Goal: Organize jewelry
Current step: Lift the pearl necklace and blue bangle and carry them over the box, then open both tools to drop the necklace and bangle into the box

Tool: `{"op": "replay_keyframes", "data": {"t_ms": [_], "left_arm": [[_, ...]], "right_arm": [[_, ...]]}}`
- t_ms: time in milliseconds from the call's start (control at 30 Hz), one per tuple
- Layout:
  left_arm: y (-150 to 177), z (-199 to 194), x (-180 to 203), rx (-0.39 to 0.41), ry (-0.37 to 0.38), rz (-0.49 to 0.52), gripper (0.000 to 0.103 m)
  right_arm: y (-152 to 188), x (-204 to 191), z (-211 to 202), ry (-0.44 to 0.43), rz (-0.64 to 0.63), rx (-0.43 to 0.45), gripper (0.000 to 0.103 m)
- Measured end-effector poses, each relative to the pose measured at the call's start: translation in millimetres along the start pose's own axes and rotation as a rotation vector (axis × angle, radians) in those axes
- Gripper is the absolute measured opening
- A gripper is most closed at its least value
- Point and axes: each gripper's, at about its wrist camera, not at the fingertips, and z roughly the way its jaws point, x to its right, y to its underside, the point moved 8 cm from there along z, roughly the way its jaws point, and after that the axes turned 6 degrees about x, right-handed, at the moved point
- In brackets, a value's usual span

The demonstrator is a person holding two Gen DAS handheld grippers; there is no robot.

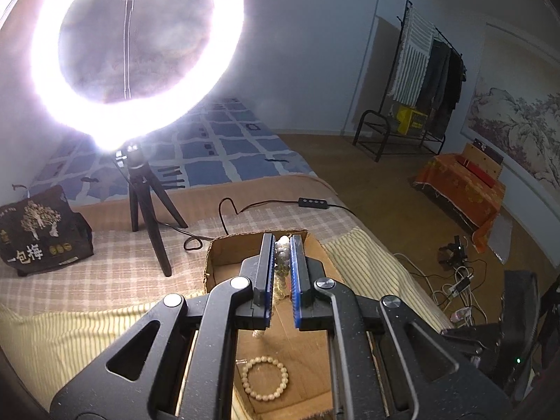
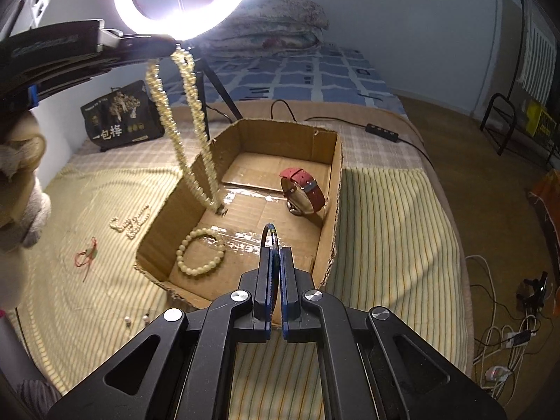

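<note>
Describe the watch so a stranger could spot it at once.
Find the open cardboard box on the striped bed cover, below the ring light. The watch stands on edge on the box floor near the right wall, away from the bead bracelet. It alone has a red strap and a shiny metal case; everything else nearby is pale beads.

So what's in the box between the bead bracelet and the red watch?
Nothing much: bare cardboard floor with shiny tape between the bead bracelet and the red watch. The hanging pearl necklace dips in near there. The right wrist view shows it.
</note>
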Motion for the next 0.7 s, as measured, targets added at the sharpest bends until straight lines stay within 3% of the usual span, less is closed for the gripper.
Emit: {"op": "replay_keyframes", "data": {"t_ms": [367, 700], "left_arm": [[20, 31, -11, -0.059, -0.023, -0.011, 0.006], [26, 35, -10, -0.091, -0.013, -0.007, 0.006]], "right_arm": [[11, 8, 21, -0.019, 0.041, -0.030, 0.002], [11, 7, 25, -0.014, 0.040, -0.034, 0.003]]}}
